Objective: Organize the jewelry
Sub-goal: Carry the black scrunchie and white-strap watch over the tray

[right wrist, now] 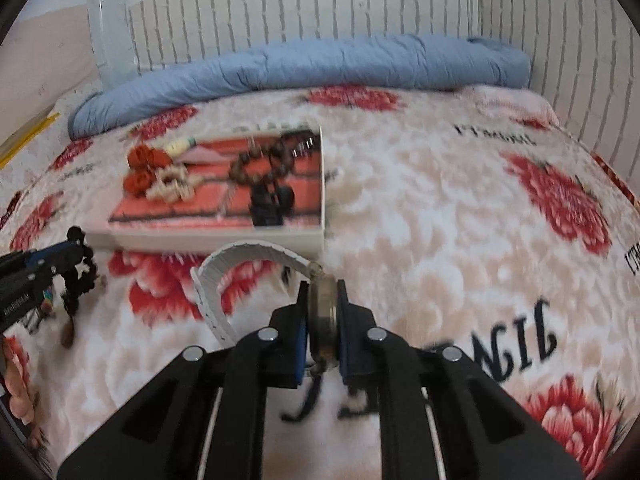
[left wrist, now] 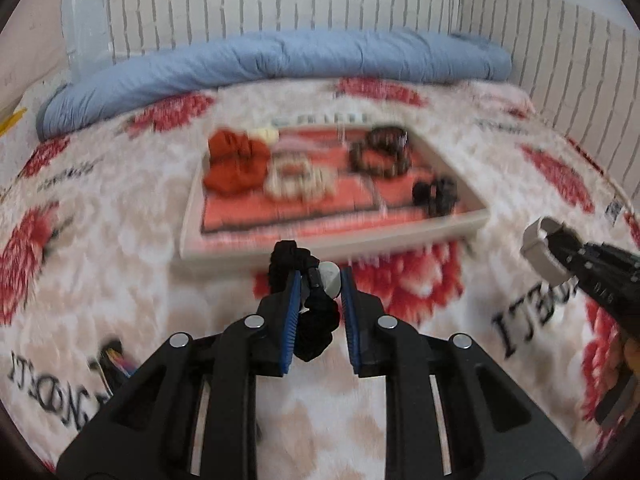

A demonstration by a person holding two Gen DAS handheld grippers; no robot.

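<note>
Both grippers loaded, shallow white tray straight ahead of each.

Left gripper pinches a black fabric scrunchie with a white round charm; tray's near rim lies just beyond its tips. Right gripper clamps the metal case of a white-strapped wristwatch, strap curling forward-left; tray sits ahead-left, slightly farther. Judgement: left is nearer.

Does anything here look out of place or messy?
Nothing looks spilled or broken. Some small items lie loose on the blanket by the left tongs, outside the tray; too blurred to identify.
</note>
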